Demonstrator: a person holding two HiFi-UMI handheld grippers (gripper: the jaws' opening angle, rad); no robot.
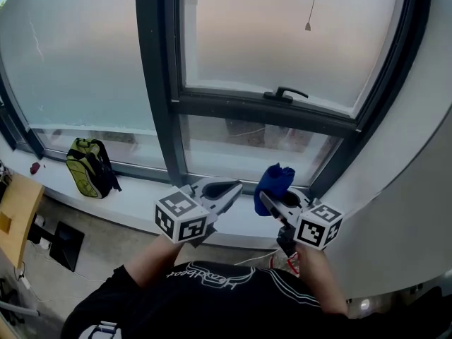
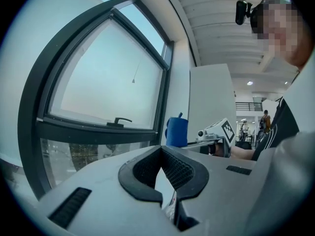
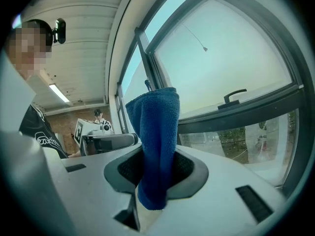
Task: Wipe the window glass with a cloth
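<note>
Head view, nearest first: we see our black shirt (image 1: 212,299) and two forearms reaching forward, each hand holding a tool with a marker cube at its back. Our left tool (image 1: 227,188) has its jaws brought together with nothing between them. In the left gripper view the black pads meet at the tip, with only a thin slit of light behind them. Our right tool (image 1: 270,202) is clamped on a blue cloth (image 1: 275,179), which stands up out of the jaws as a bunched fold. In the right gripper view its lower end hangs out just below the pads. The two tools sit side by side, near but apart, both pointing toward the window. Just beyond them runs the pale sill (image 1: 141,193), and well off to our left a green and black backpack (image 1: 88,167) stands on it. Farther on we see the dark window frame (image 1: 159,83) and the window glass (image 1: 275,30). The cloth is in front of the lower pane, and we cannot tell whether it touches. A black handle (image 1: 285,93) sits on the crossbar, and a thin cord (image 1: 311,6) hangs before the upper pane
</note>
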